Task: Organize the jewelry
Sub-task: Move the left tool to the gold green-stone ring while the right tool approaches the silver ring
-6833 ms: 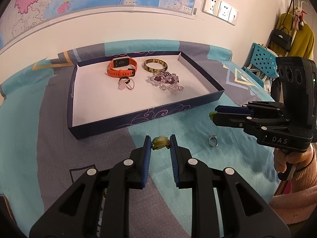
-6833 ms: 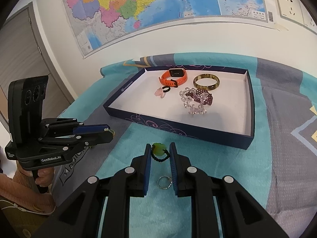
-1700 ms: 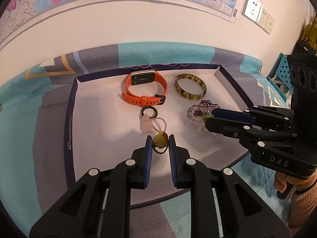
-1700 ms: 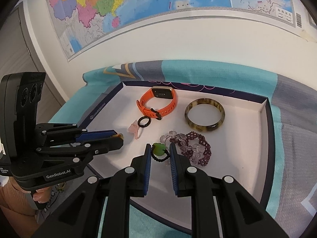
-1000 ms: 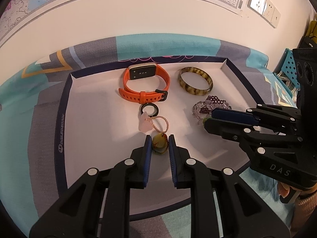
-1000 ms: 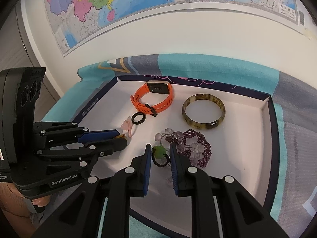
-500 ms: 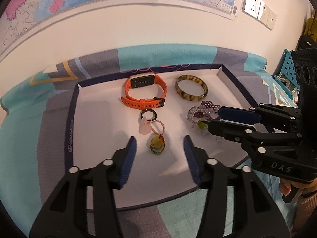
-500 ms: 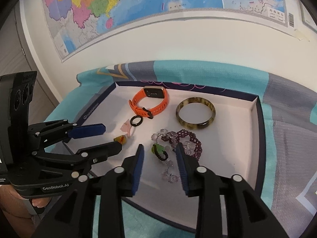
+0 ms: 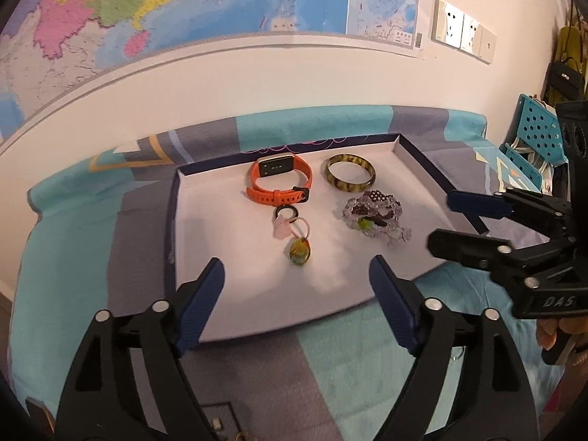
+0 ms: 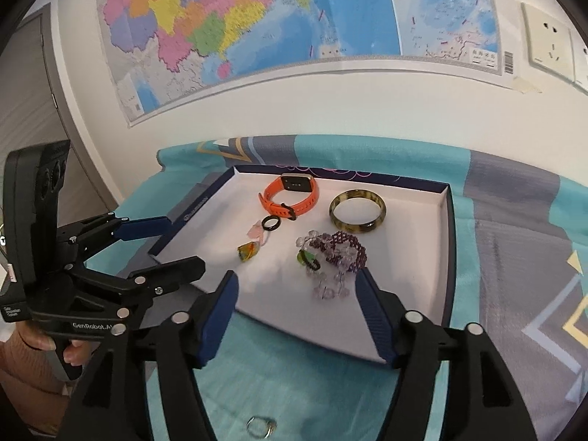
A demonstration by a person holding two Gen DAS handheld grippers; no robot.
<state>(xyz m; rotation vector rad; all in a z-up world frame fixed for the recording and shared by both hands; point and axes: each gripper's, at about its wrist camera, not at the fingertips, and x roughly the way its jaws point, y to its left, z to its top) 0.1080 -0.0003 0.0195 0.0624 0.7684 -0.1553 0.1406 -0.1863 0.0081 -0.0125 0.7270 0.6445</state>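
home bedroom, patterned teal-grey bedspread (image 9: 73, 257) against the wall, big wall map (image 10: 257, 18) above, wall sockets (image 9: 463, 35), handbag (image 9: 564, 75) and yellow coat (image 9: 566, 47) hanging at right

A bed (image 10: 514, 257) covered with a teal and grey patterned sheet carries a shallow navy tray (image 10: 449, 242) with a white floor. On the sheet in front of the tray, near the bottom edge of the right wrist view, lies a small silver ring (image 10: 261, 427).

The tray (image 9: 176, 220) held one watch (image 9: 281, 180), one bangle (image 9: 350, 178), two bead bracelets (image 9: 375, 213), three rings (image 9: 286, 214); one ring (image 10: 261, 425) lay outside.
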